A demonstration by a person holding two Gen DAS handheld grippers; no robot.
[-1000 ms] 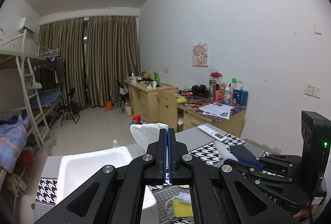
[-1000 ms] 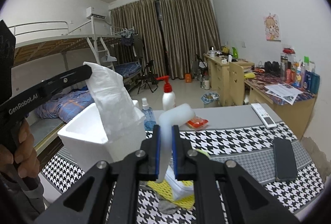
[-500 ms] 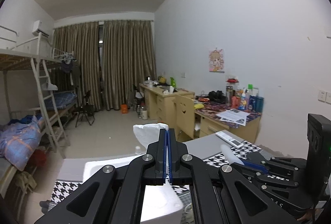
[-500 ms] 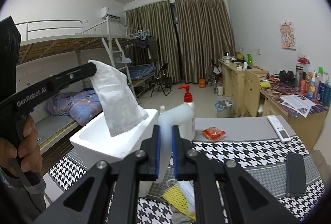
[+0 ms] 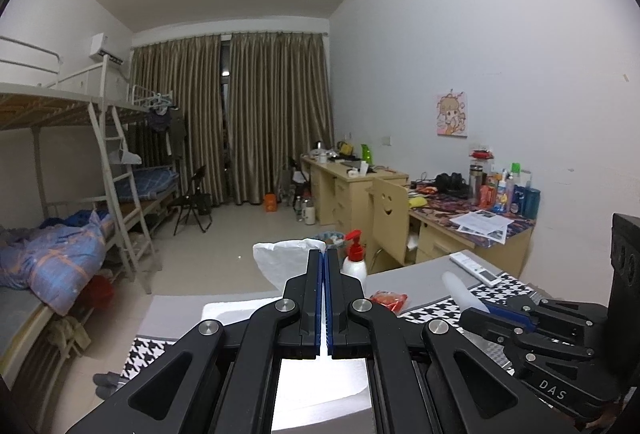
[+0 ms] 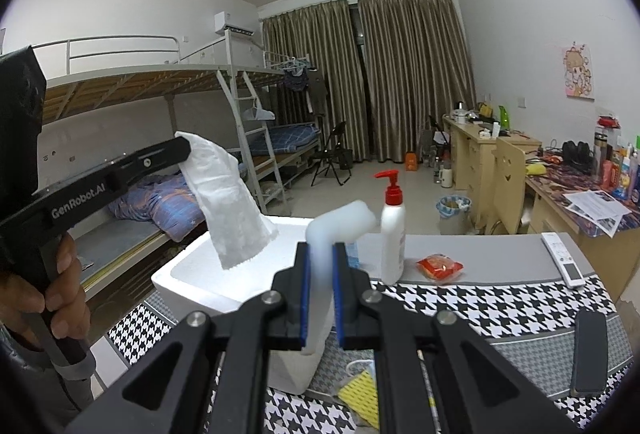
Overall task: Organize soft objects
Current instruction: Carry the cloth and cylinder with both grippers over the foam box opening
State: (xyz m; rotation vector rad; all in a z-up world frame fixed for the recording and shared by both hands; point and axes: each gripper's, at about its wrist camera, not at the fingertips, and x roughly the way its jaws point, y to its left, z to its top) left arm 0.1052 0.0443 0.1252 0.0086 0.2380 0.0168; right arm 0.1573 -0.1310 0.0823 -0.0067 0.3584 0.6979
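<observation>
Above the foam box (image 6: 224,274) at the table's left edge, the left gripper (image 6: 188,149) is pinching a limp tissue sheet (image 6: 228,201) and the right gripper (image 6: 320,266) is squeezing a bent foam strip (image 6: 340,222); either could be slipping outside.

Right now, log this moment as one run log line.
left claw: shut on white cloth above foam box | right claw: shut on foam strip | both lifted

Dorm room (bunk bed (image 6: 168,81), desks (image 5: 352,177), curtains (image 6: 400,73)).

Pump bottle (image 6: 392,234), remote (image 6: 563,259), phone (image 6: 589,353).
</observation>
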